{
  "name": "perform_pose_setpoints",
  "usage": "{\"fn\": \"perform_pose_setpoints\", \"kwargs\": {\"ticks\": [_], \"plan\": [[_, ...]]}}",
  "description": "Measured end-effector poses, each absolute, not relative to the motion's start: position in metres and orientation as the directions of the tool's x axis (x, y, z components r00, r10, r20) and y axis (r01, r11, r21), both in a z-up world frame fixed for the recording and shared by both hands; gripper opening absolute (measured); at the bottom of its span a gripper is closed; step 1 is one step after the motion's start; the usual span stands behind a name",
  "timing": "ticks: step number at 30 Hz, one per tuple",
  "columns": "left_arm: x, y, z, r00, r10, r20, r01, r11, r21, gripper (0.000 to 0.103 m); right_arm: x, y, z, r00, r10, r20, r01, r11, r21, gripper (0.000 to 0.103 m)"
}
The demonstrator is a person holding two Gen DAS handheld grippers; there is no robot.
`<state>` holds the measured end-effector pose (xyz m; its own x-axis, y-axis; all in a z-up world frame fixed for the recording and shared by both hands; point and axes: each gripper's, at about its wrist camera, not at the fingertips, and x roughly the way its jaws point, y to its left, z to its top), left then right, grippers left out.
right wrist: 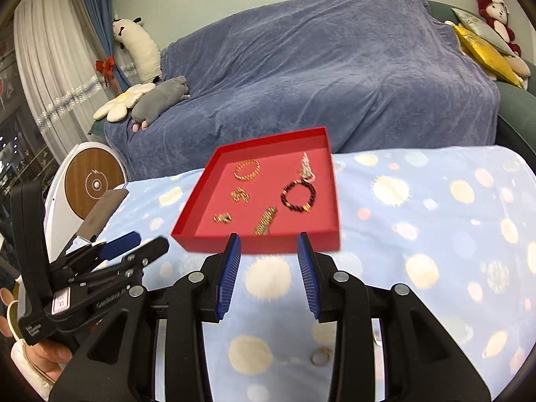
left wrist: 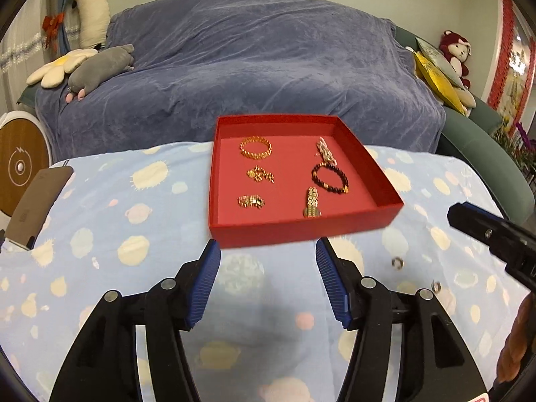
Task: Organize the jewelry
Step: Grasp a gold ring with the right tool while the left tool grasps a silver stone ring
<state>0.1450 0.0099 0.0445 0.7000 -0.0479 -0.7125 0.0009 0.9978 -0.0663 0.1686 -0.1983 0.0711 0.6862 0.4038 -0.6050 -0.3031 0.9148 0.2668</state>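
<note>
Writing: white label on left gripper (right wrist: pixel 134 246) body, small print, unreadable; pink tag beside it, unreadable. Round wood disc (left wrist: pixel 20 167) bears lightning-bolt mark.

Red tray (left wrist: pixel 294 231) on spotted cloth (left wrist: pixel 100 234), near far table edge, sofa (left wrist: pixel 251 67) behind. In tray: gold bracelet (left wrist: pixel 255 147), bead bracelet (left wrist: pixel 330 178) lying flat; flat gold band (left wrist: pixel 312 202), long axis toward camera. Two rings (left wrist: pixel 397 263) on cloth, outside tray.

Left gripper: jaws apart, empty. Right gripper (right wrist: pixel 269 251): jaws apart, empty, just short of tray's near wall.
</note>
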Motion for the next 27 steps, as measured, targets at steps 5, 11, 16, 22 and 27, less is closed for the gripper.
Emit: {"fn": "perform_pose_setpoints", "kwargs": {"ticks": [5, 11, 16, 22, 27], "plan": [[0.104, 0.005, 0.021, 0.639, -0.101, -0.762, 0.027, 0.994, -0.109, 0.057, 0.137, -0.218, 0.049, 0.675, 0.354, -0.648, -0.27, 0.935, 0.23, 0.034], [0.065, -0.006, -0.003, 0.593, -0.136, -0.794, 0.047, 0.99, -0.135, 0.057, 0.119, -0.221, 0.015, 0.621, 0.322, -0.715, -0.27, 0.944, 0.19, 0.034], [0.043, -0.022, -0.021, 0.569, -0.136, -0.811, 0.089, 0.991, -0.104, 0.057, 0.111, -0.221, -0.003, 0.594, 0.314, -0.741, -0.271, 0.945, 0.183, 0.034], [0.045, -0.018, -0.035, 0.555, -0.107, -0.825, 0.086, 0.994, -0.072, 0.059, 0.117, -0.217, -0.018, 0.581, 0.298, -0.757, -0.263, 0.949, 0.172, 0.034], [0.055, -0.006, -0.031, 0.569, -0.098, -0.817, 0.043, 0.995, -0.089, 0.059, 0.132, -0.214, -0.029, 0.571, 0.301, -0.764, -0.238, 0.951, 0.197, 0.034]]}}
